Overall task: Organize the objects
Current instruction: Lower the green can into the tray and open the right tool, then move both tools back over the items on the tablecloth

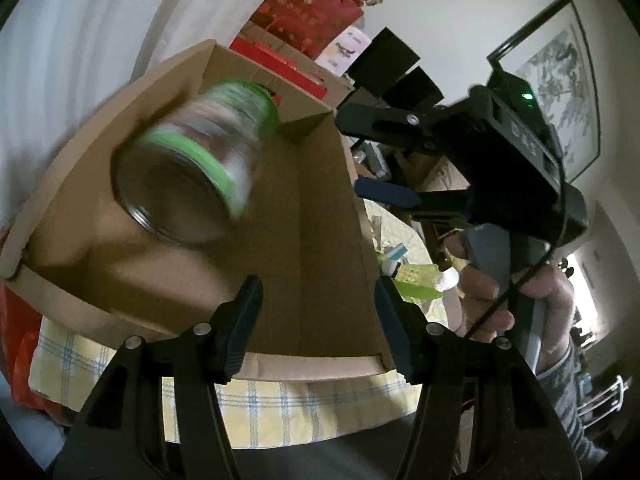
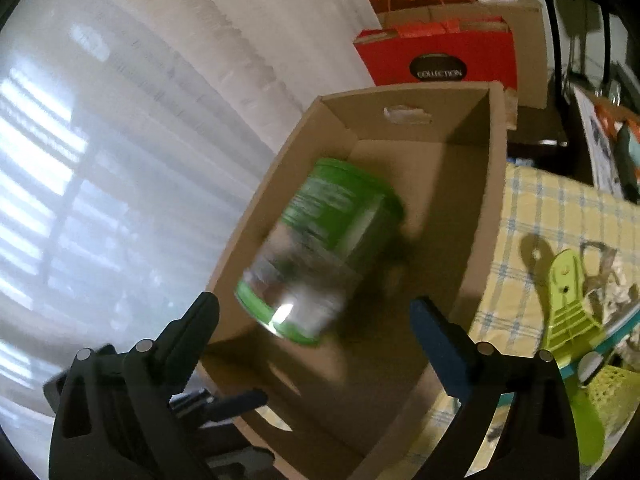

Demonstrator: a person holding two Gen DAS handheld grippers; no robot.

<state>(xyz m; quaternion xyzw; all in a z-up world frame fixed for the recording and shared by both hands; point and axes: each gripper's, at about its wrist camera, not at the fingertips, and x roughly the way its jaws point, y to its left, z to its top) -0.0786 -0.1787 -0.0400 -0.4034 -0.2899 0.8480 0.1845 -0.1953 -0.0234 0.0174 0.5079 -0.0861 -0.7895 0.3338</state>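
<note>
Checked tablecloth (image 2: 560,216) carries one cardboard box (image 2: 476,216) containing one blurred jar (image 2: 316,252); both grippers' jaws gape wide, empty.

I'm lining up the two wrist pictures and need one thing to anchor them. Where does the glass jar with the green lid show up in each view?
Left wrist: the jar is upper left of centre, blurred, inside the cardboard box, clear bottom toward the camera.
Right wrist: the jar is near the centre, blurred, inside the box, green lid pointing away.
Shared landmark: the yellow checked tablecloth under the box.
</note>
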